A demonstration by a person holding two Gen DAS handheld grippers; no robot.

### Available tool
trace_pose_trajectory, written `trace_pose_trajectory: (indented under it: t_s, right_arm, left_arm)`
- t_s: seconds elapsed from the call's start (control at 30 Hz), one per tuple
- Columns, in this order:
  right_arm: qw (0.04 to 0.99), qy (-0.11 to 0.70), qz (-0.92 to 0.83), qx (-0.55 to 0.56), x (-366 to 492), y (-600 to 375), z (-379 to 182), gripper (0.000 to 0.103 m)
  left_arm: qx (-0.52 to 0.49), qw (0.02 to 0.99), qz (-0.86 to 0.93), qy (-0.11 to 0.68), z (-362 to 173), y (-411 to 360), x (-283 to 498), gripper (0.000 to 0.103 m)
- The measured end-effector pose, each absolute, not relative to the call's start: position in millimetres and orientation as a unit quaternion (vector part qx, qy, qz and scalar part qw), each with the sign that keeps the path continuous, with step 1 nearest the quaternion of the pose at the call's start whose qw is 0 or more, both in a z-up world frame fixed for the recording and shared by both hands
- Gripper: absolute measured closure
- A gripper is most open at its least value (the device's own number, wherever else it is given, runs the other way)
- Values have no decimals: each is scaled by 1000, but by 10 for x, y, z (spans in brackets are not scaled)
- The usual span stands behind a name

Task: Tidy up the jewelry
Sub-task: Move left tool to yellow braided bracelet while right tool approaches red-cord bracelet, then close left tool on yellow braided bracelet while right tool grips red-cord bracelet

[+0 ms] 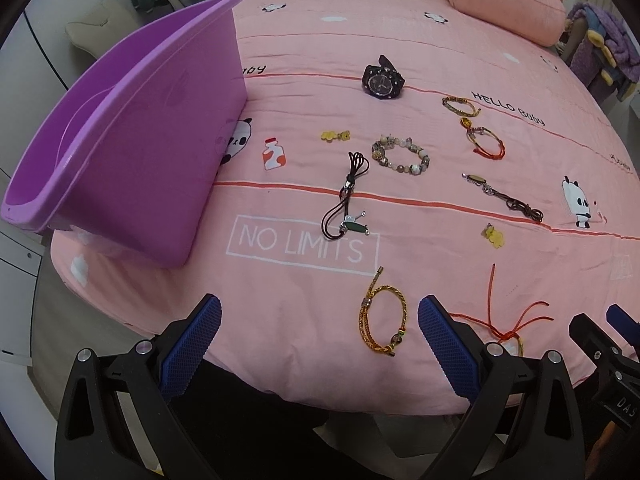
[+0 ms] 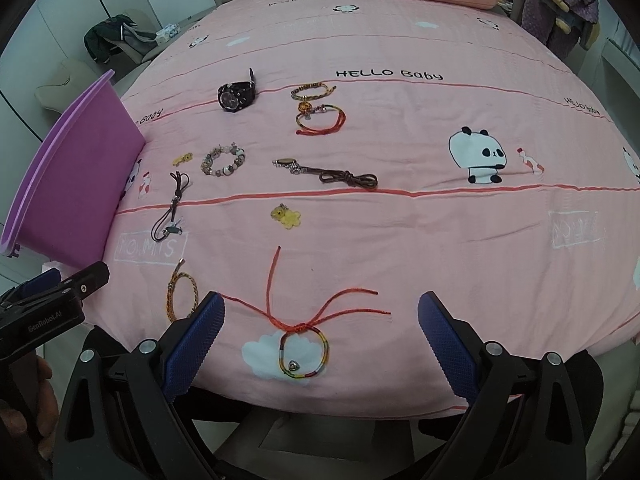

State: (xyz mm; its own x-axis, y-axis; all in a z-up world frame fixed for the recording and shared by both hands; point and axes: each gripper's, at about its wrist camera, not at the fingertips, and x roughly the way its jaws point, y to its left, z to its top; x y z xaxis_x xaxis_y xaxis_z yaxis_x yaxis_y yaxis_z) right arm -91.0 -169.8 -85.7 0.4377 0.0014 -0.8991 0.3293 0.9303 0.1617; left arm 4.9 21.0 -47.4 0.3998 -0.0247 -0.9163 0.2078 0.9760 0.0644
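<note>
Lying between spread jaws of right gripper (image 2: 319, 334): red-cord bracelet (image 2: 304, 354). Gold braided bracelet (image 1: 382, 318) seen between spread jaws of left gripper (image 1: 319, 334). Nothing gripped. Purple tub (image 1: 132, 140) set far left.

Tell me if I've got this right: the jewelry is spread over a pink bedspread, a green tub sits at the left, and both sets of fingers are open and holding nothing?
One thing is off: the tub is purple, not green, as the left wrist view shows plainly. The rest holds: the jewelry lies on the pink bedspread, and both the left gripper and right gripper are open and empty.
</note>
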Motion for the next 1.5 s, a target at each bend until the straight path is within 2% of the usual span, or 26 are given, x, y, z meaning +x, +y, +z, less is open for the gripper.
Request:
trace_pose_trajectory:
  t_s: [0.53, 1.07, 1.33, 1.4, 1.5]
  right_arm:
    - [778, 596, -91, 173, -894, -1779, -1547, 10]
    - [775, 612, -112, 112, -873, -1755, -1821, 11]
    - [778, 608, -119, 101, -864, -1707, -1945, 21]
    - [780, 607, -117, 95, -869, -1682, -1954, 26]
    - [781, 608, -117, 86, -868, -1595, -1941, 37]
  left_arm:
    - [102, 815, -110, 560, -1120, 169, 17, 6]
    - [104, 801, -134, 574, -1459, 58, 132, 6]
    - [98, 790, -145, 588, -1610, 21, 156, 8]
    - [105, 788, -150, 588, -1608, -31, 151, 14]
    - [116, 787, -151, 587, -1616, -86, 132, 17]
